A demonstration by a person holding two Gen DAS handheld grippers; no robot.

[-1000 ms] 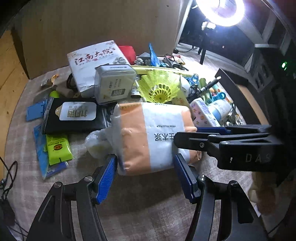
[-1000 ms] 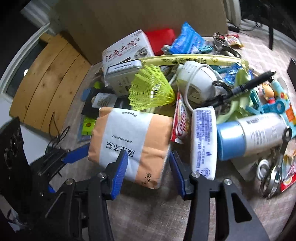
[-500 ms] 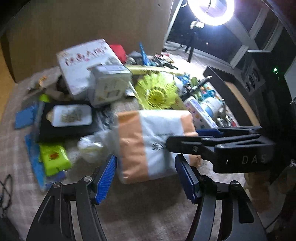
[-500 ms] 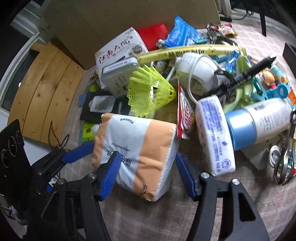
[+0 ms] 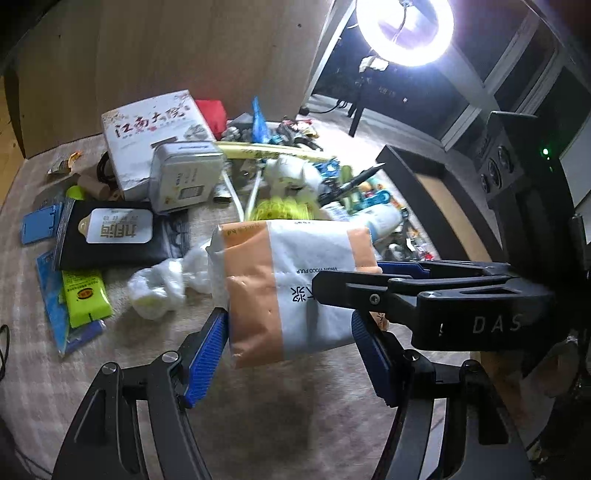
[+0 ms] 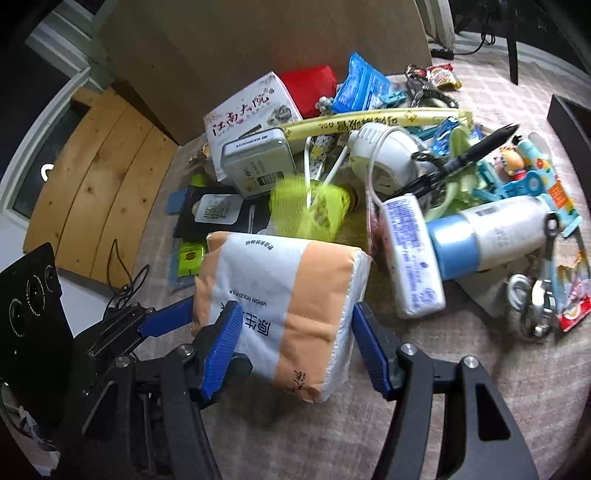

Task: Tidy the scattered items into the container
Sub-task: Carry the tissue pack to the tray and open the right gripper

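An orange-and-white tissue pack (image 5: 295, 280) hangs tilted just above the carpet, held from two sides. My left gripper (image 5: 290, 325) has its blue pads against the pack's near corners. From the right, my right gripper (image 5: 369, 277) clamps the pack's other end. In the right wrist view the pack (image 6: 280, 295) fills the span of my right gripper (image 6: 291, 314), wide and pressed on it, while the left gripper (image 6: 173, 321) grips its left end. A yellow shuttlecock (image 6: 310, 210) lies blurred behind it. At the far right stands a dark-walled box (image 5: 413, 173).
The carpet behind holds a pile: a white printed box (image 5: 147, 129), a grey tin (image 5: 184, 177), a black pouch (image 5: 110, 236), a green packet (image 5: 85, 295), a blue-capped bottle (image 6: 484, 236), a white tissue packet (image 6: 413, 258) and a black pen (image 6: 476, 147). A ring light (image 5: 406, 29) glares above.
The tissue pack has come up off the carpet between both grippers and tilted. The shuttlecock that leaned on it has dropped back and blurred. The right jaws stand wider around the pack.
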